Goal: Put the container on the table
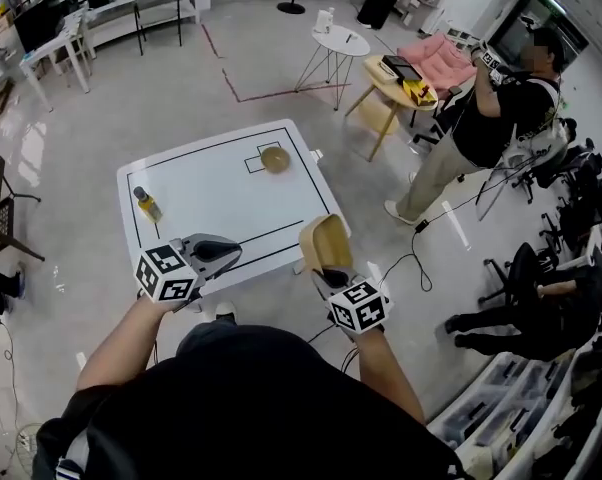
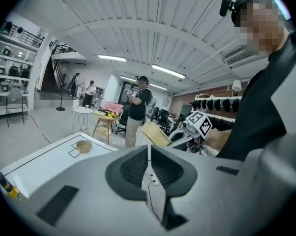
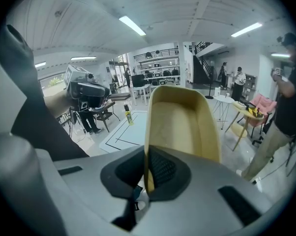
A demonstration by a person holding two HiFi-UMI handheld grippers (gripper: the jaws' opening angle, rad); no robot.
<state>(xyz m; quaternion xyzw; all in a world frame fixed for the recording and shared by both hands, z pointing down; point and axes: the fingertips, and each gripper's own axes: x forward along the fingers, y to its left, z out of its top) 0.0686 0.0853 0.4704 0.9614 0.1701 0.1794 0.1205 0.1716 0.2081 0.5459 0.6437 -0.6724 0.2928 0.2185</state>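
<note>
The right gripper [image 3: 147, 173] is pinched shut on one thin wall of the tan container [image 3: 185, 122], held in the air by the near right corner of the white table [image 1: 211, 193] — carried, not yet set down. The left gripper [image 2: 149, 163] is closed on nothing; next, probably, the container goes in over the surface and down flat before release

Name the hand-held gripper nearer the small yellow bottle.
Left. The left hand-held gripper is at the white table's near edge by the small yellow bottle; the right hand-held gripper, holding the tan container, is off its right corner.
</note>
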